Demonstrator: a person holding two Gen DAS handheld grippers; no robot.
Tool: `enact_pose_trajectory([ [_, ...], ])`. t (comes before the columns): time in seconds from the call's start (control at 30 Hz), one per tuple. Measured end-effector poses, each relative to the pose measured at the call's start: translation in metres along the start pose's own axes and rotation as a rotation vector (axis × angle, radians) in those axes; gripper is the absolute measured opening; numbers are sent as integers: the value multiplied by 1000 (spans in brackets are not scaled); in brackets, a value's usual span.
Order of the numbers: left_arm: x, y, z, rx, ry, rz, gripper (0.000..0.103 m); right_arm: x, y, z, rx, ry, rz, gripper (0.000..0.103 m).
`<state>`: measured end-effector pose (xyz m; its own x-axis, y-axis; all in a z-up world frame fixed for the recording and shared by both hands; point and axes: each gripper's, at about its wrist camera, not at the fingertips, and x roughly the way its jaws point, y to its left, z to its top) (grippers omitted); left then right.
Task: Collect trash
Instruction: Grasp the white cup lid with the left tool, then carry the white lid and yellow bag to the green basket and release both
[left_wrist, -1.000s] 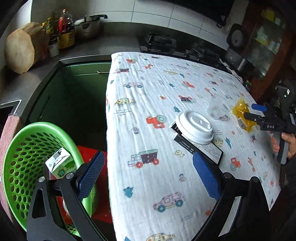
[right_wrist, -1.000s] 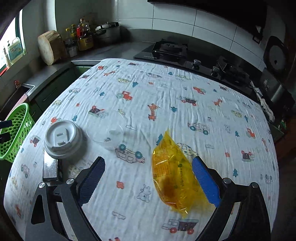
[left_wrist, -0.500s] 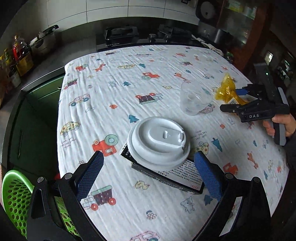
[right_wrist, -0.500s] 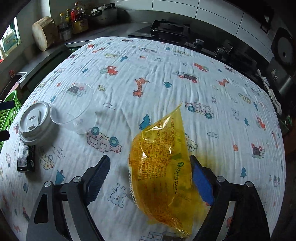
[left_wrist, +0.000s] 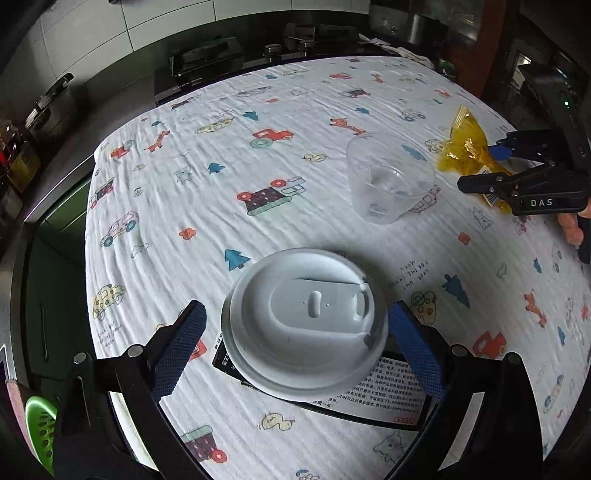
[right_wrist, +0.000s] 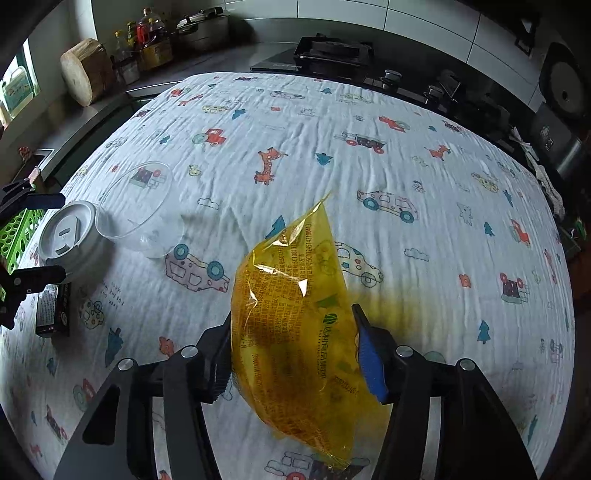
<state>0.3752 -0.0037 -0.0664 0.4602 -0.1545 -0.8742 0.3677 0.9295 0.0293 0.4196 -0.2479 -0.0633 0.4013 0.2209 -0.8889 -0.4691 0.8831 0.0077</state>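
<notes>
A white cup lid (left_wrist: 306, 325) rests on a black printed packet (left_wrist: 388, 402) on the cartoon-print cloth. My left gripper (left_wrist: 295, 314) is open, with one blue pad on each side of the lid and a small gap at both. A clear plastic cup (left_wrist: 389, 181) stands just beyond the lid. Further right, my right gripper (right_wrist: 291, 321) is closing its jaws on a crumpled yellow plastic bag (right_wrist: 291, 314), and both pads press into it. The left wrist view also shows that bag (left_wrist: 463, 147) pinched in the right gripper (left_wrist: 480, 168), with a person's fingers on the handle.
A green perforated basket (left_wrist: 38, 424) sits below the table's left edge. Behind the table are a stove top (right_wrist: 332, 51), bottles and a pot (right_wrist: 199, 26), and a wooden block (right_wrist: 86, 72). The far half of the cloth (right_wrist: 369, 110) holds no objects.
My left gripper swung from over the green basket to the white lid and came down around it. My right gripper's jaws narrowed from wide open until they squeezed the yellow bag.
</notes>
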Motion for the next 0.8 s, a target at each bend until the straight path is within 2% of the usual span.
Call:
enact_pose_trajectory([
  [0.2,3,-2,-1,5,-19,2,96,-4,2,-3,11,-7,11,52],
  [0.23,3,-3,-1,8,-24,0,92,-5,2,-4,12,-9,13,51],
  [0.43,-4,-3,-1,6,-71,33,92,-17,7,-6,12,-26,23,47],
  [0.8,-59,18,-22,-91,-175,40,92,-57,41,-13,-27,-80,59,45],
])
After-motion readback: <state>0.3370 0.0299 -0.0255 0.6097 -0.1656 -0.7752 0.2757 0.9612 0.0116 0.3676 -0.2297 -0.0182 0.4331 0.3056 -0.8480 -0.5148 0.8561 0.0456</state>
